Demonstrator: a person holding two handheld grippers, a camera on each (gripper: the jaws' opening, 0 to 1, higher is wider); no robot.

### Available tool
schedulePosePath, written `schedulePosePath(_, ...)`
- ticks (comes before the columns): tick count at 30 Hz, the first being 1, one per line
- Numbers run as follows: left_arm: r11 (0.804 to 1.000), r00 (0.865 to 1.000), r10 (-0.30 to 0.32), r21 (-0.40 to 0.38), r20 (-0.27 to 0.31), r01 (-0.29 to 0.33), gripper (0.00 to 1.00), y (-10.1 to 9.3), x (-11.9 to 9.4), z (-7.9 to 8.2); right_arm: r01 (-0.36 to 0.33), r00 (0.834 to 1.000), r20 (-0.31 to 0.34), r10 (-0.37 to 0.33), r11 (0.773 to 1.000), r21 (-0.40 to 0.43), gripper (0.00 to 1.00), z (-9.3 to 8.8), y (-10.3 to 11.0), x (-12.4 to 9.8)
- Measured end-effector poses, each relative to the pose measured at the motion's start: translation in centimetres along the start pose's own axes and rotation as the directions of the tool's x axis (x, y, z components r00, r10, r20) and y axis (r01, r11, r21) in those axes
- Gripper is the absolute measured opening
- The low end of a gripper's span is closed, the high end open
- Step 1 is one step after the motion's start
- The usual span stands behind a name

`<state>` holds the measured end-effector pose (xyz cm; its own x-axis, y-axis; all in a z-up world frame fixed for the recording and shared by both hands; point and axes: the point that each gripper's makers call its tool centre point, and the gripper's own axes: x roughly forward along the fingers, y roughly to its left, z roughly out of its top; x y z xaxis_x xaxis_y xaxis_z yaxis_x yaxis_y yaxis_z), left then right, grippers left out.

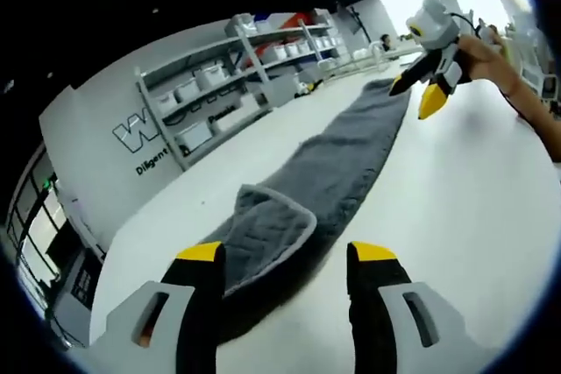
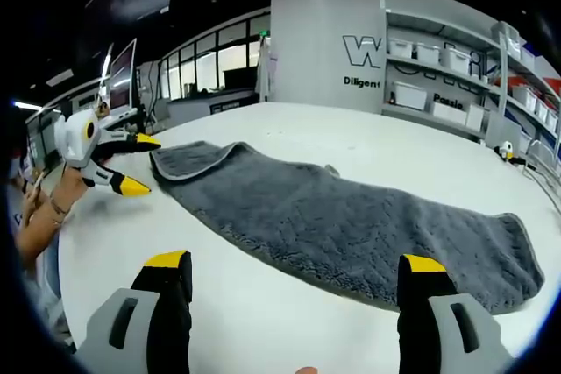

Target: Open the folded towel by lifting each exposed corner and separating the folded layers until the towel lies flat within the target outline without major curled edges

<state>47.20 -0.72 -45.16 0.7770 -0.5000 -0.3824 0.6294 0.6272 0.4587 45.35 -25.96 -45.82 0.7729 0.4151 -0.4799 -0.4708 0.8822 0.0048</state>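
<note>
Mostly flat grey towel (image 2: 351, 225), 1 end w/ corner folded over.

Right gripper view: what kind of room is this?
Probably a lab or workshop: storage shelves stacked with white bins, lettering on the wall, and a large white table holding a grey towel.

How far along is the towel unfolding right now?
Mostly done: the grey towel lies stretched out long on the white table. In hand: nothing; the left gripper and the right gripper are both open above it. Left: the folded-back corner near the left gripper needs flattening. I cannot make out a target outline.
</note>
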Motion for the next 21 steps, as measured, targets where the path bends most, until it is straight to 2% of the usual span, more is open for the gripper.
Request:
schedulePosePath(5, 0.998, 0.999, 0.023, 0.054, -0.023, -0.022, 0.35, 0.0, 1.4, 0.5, -0.004, 1.000, 0.003, 0.004, 1.000, 0.000, 0.99, 0.1, 0.0, 0.0)
schedulePosePath(10, 0.995, 0.998, 0.029, 0.095, -0.053, -0.024, 0.32, -0.3, 2.7, 0.4, -0.007, 1.000, 0.006, 0.007, 1.000, -0.001, 0.99, 0.2, 0.1, -0.1)
schedulePosePath(13, 0.995, 0.999, 0.009, 0.097, -0.034, -0.006, 0.16, -0.8, 3.0, 0.6, -0.006, 1.000, 0.008, 0.006, 1.000, -0.004, 0.99, 0.2, 0.1, -0.1)
schedulePosePath(18, 0.995, 0.999, 0.018, 0.095, -0.048, -0.013, 0.09, -0.6, 3.3, 0.0, -0.013, 1.000, 0.012, 0.013, 1.000, -0.004, 0.99, 0.3, 0.3, -0.2)
schedulePosePath(21, 0.996, 0.999, 0.016, 0.087, -0.036, -0.013, 0.06, -0.5, 3.1, 0.0, -0.014, 1.000, 0.016, 0.014, 1.000, -0.002, 0.99, 0.3, 0.3, -0.2)
